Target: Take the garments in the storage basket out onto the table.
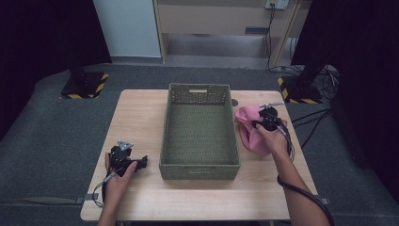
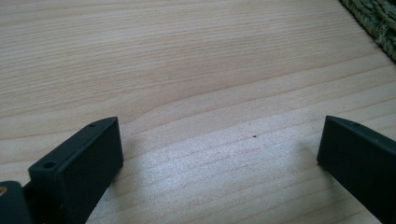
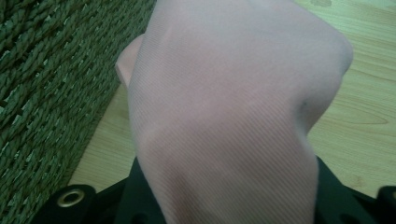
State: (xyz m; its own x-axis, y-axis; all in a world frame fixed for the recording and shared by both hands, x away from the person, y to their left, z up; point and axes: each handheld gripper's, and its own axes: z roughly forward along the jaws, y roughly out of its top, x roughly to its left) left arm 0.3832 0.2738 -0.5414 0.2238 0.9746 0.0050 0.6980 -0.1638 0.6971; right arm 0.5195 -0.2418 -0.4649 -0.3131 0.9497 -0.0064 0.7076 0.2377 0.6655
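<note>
A pink cloth lies bunched on the wooden table, just right of a green woven basket. My right gripper sits on top of the cloth. In the right gripper view the pink cloth rises taut from between the black jaws and hides their tips. The basket wall is close on the left there. My left gripper rests on the table left of the basket's front corner. Its jaws stand wide apart over bare wood, so the left gripper is open and holds nothing.
The basket is empty and takes up the middle of the table; its corner appears at the top right of the left gripper view. Past the table's far edge are two black stand bases with yellow-striped corners, and cables at the right.
</note>
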